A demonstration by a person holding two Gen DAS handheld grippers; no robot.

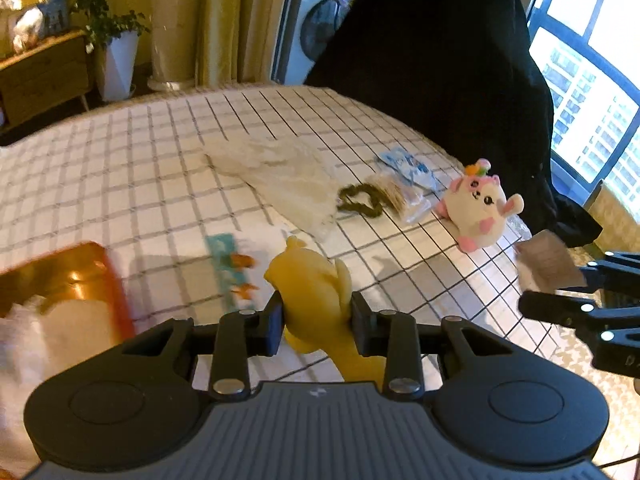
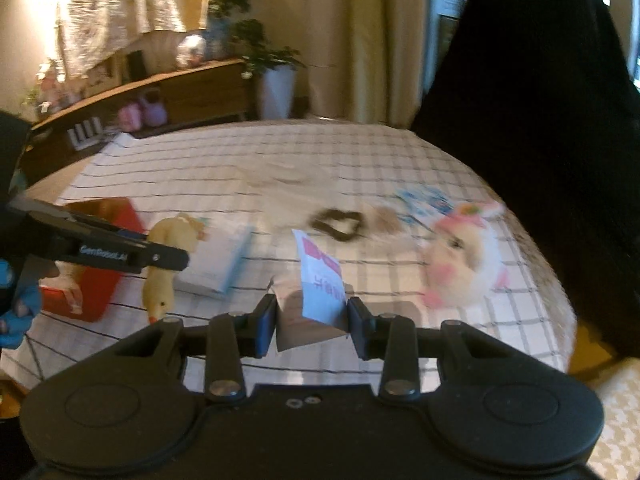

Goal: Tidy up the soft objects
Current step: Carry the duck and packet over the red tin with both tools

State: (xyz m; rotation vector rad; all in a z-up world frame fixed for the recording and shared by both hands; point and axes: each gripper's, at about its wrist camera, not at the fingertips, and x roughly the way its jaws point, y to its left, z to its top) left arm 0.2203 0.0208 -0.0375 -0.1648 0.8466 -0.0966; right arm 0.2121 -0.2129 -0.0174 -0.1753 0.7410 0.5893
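Observation:
My left gripper [image 1: 317, 322] is shut on a yellow rubber chicken toy [image 1: 310, 280], held above the checked bed cover; the toy also shows in the right wrist view [image 2: 166, 256]. My right gripper [image 2: 312, 320] is shut on a small white packet with pink print [image 2: 322, 280], held above the bed; that gripper and its packet [image 1: 550, 264] show at the right of the left wrist view. A pink and white plush toy [image 1: 482, 208] lies near the bed's right edge, and it appears in the right wrist view [image 2: 466, 258]. A red box [image 1: 80, 280] with white soft things in it is at the left.
On the bed [image 1: 160, 160] lie a cream mesh bag [image 1: 280, 176], a dark green scrunchie [image 1: 360, 198], a tan bundle in clear wrap [image 1: 404, 196], a blue and white packet [image 1: 408, 164] and a white box with a blue stripe [image 2: 218, 264]. A person in black [image 1: 440, 60] stands at the far right.

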